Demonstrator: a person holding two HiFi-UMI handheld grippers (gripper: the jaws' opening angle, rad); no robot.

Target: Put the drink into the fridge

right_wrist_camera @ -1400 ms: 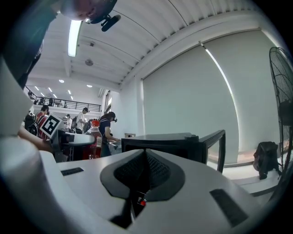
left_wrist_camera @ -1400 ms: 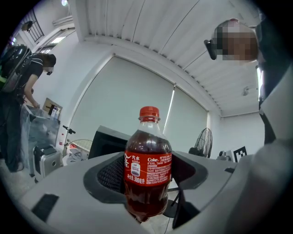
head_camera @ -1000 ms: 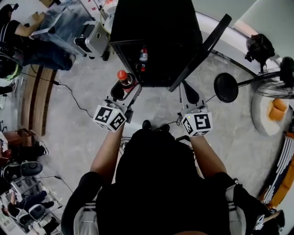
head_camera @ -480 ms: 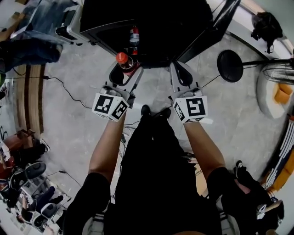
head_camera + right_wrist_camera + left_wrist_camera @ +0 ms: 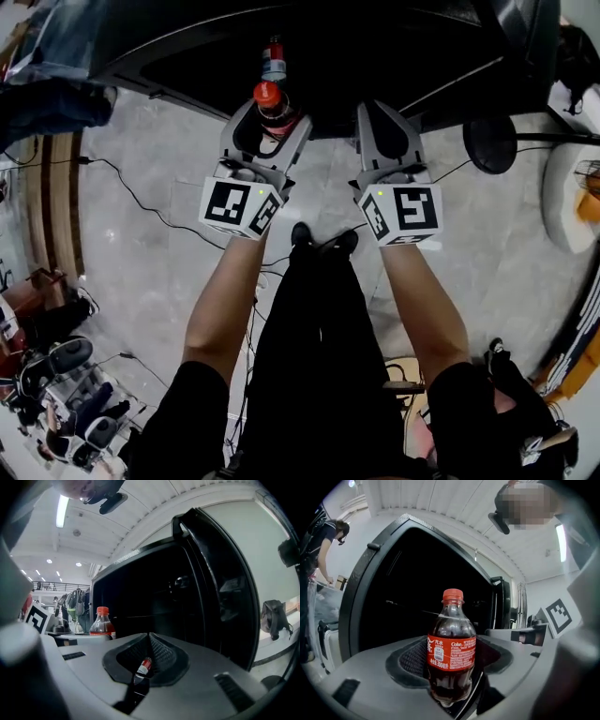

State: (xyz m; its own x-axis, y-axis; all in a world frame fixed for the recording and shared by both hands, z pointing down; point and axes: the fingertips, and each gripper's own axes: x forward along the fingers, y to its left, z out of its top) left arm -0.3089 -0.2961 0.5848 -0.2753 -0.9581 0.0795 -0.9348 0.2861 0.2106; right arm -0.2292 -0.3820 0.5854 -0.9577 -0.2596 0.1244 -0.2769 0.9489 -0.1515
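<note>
A cola bottle (image 5: 269,101) with a red cap and red label stands upright between the jaws of my left gripper (image 5: 270,120), which is shut on its lower body. In the left gripper view the bottle (image 5: 451,653) fills the middle, with the dark open fridge (image 5: 417,588) right behind it. The black fridge (image 5: 375,47) spans the top of the head view, its door (image 5: 530,33) swung open to the right. A second bottle (image 5: 273,58) stands inside. My right gripper (image 5: 382,117) is beside the left one, shut and empty, jaws touching at their tips (image 5: 149,639).
A round black stand base (image 5: 489,142) sits on the floor right of the fridge. A black cable (image 5: 141,192) runs across the grey floor at left, beside a wooden bench (image 5: 58,187). The person's feet (image 5: 319,239) are below the grippers.
The person has stepped toward the fridge. Both grippers moved forward, and the held bottle now sits at the fridge's opening, just before the bottle inside.
</note>
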